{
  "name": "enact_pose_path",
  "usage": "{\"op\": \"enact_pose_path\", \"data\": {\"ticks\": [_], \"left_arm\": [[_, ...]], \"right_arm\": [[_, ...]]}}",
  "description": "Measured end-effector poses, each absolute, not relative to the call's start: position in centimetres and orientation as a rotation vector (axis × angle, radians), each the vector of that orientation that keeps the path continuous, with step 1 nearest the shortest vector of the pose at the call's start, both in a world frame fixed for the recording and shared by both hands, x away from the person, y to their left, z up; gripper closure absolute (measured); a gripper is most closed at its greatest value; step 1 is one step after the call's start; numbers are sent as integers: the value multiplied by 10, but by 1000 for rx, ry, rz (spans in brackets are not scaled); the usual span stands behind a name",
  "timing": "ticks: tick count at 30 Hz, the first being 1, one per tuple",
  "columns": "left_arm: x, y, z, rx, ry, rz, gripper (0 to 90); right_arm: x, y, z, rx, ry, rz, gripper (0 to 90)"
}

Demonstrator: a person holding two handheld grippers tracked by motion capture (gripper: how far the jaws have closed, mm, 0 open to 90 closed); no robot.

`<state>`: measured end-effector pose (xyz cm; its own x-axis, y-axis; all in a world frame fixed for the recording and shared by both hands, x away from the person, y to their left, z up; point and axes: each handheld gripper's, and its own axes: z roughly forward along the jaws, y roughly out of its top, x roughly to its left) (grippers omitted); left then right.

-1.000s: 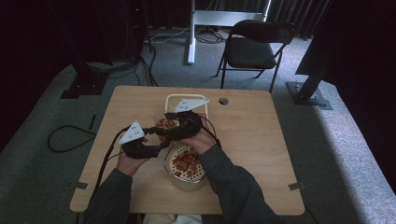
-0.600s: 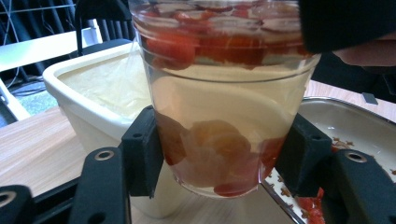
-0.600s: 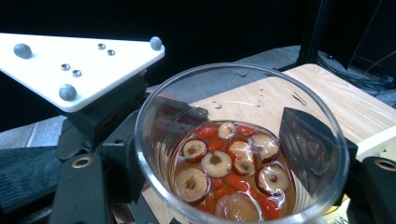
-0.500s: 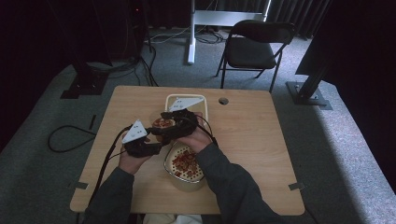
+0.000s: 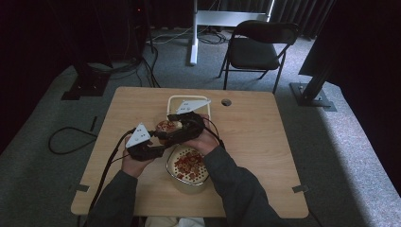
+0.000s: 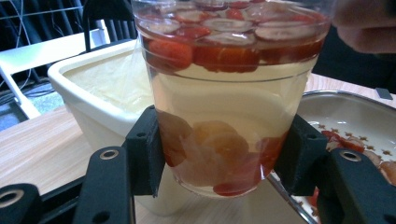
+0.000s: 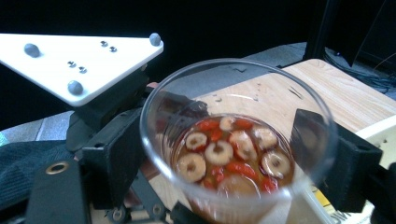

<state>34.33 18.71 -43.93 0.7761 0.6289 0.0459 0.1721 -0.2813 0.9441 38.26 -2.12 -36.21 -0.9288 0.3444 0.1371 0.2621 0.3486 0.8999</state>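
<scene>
Cup [image 6: 224, 93] w/ fruit tea: clamped low by left claw [image 6: 224, 163], rim by right claw [image 7: 233, 154].

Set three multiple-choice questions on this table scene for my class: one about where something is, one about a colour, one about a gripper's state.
1. Where is the clear cup?
A. lying in the white tub
B. between both grippers' jaws, above the table
C. on the chair

2. What colour is the tub behind the cup?
A. white
B. blue
C. black

3. How does the left gripper stand?
A. wide open, empty
B. shut on the clear cup
C. resting in the metal bowl

Answers: 1 B, jaws flank the cup in both gripper views. 2 A, its rim shows pale white. 3 B, both pads press the cup's lower wall.
</scene>
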Motion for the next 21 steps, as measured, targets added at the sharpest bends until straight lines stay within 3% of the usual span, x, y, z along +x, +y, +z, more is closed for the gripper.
{"op": "enact_pose_path", "data": {"ticks": [11, 21], "left_arm": [[342, 200, -439, 1820, 652, 534, 433], [340, 211, -439, 1830, 683, 554, 432]], "right_arm": [[379, -65, -369, 639, 2460, 1612, 173], [375, -141, -380, 821, 2271, 1521, 179]]}}
